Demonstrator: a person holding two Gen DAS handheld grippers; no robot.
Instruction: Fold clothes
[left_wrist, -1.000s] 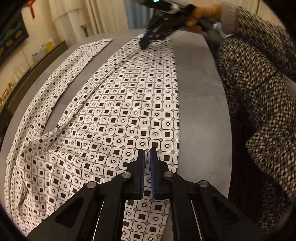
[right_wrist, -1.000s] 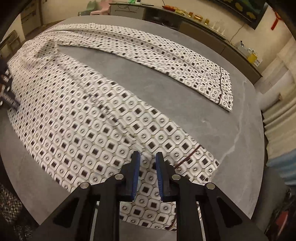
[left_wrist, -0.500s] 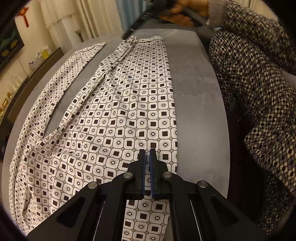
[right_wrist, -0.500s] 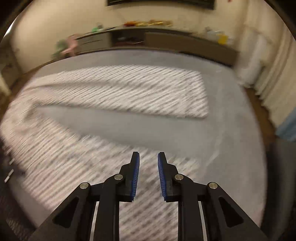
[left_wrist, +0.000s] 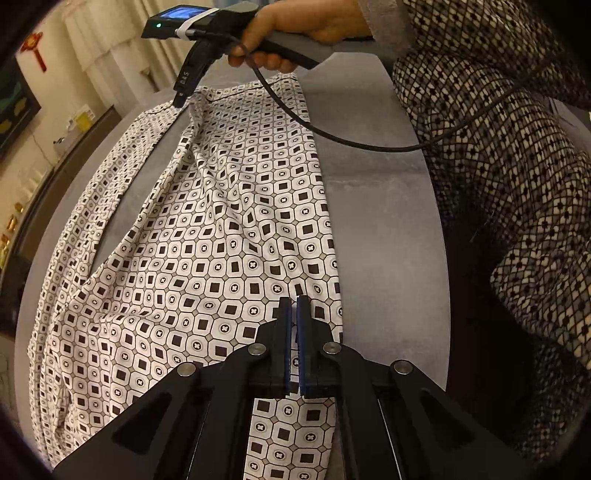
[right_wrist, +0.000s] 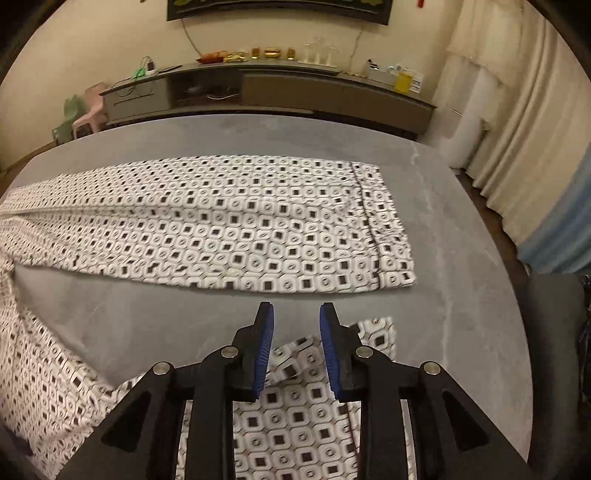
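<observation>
Underneath both claws lies the white square-patterned cloth trousers (left_wrist: 229, 229): the left gripper (left_wrist: 292, 306) pinches its near edge, while the right gripper (right_wrist: 296, 321) hangs above one leg's hem, jaws opening, empty.

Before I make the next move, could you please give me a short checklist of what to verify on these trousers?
1. Left gripper grip on the trousers: ok, jaws shut with cloth between them.
2. Right gripper grip: not ok, jaws are opening; the near leg's hem shows behind the gap but is not pinched.
3. Far leg lying flat on the table: ok.
4. Near leg smooth: not ok, creases run along it.
5. Cable clear of the cloth: cannot tell, it passes over the near leg.
</observation>
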